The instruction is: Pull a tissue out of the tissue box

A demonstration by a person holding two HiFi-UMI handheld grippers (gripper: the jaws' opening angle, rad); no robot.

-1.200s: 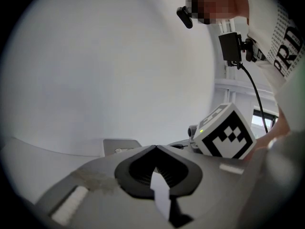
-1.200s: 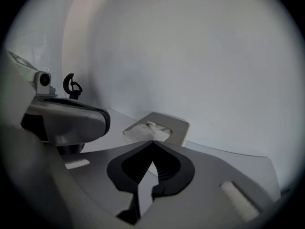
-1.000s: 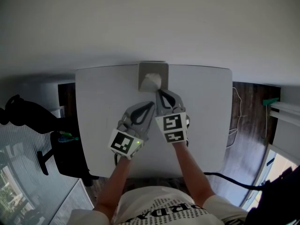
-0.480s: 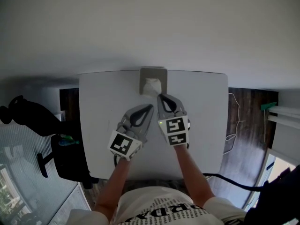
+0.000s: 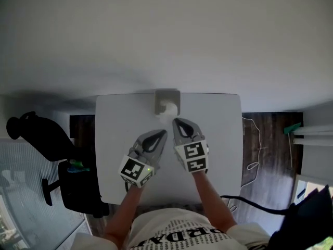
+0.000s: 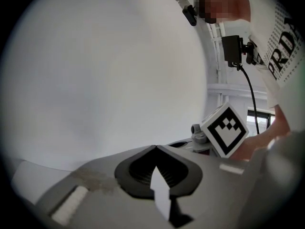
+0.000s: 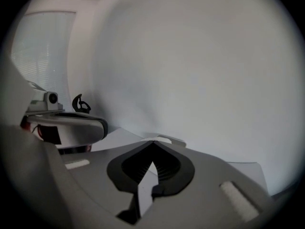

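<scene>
A black chair (image 5: 36, 134) stands left of the white table (image 5: 218, 139). The left gripper (image 5: 164, 133) hovers over the table's middle, its jaws pressed together tip to tip with nothing between them. The tissue box (image 5: 167, 97) sits at the table's far edge, against the wall, with a white tissue (image 5: 167, 109) sticking out of its top. The right gripper (image 5: 175, 121) points at that tissue from just short of it, jaws likewise pressed together and empty. The person's shirt (image 6: 281, 46) carries large black letters, of which "RD" can be read.
</scene>
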